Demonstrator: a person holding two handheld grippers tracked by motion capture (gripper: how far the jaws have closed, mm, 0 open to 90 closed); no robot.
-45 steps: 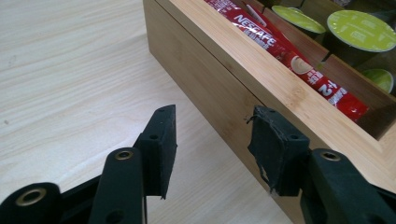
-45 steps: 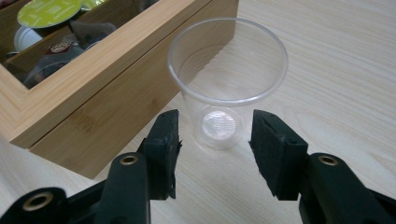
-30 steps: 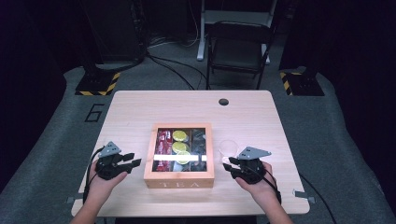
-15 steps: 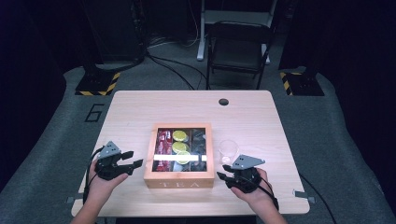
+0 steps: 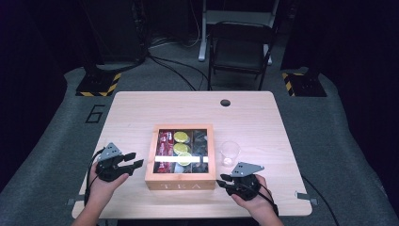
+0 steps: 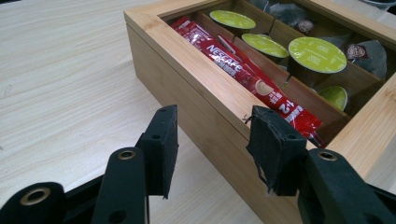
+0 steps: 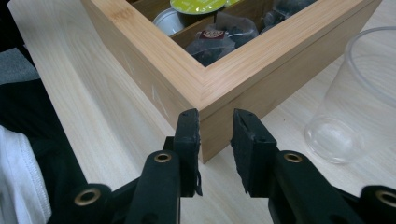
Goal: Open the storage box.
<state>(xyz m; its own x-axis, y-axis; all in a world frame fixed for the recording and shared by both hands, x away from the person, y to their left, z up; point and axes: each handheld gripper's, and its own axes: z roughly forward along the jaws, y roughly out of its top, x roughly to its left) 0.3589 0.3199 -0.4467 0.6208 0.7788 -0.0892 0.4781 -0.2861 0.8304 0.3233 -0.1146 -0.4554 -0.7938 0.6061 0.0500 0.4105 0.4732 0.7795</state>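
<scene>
Right gripper point(image 5: 227, 181) slid back to the tea box point(image 5: 179, 180) corner, uncovering the cup point(image 5: 229, 153); left gripper point(image 5: 134, 159) stayed. Both jaws closing, half-open, empty. Nothing picked yet.

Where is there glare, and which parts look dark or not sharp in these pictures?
High view: a bright white glare band crosses the lid of the tea box, and the room around the table is nearly black. Left gripper view: evenly lit, the red sachets sharp. Right gripper view: the plastic cup is pale, slightly soft.
</scene>
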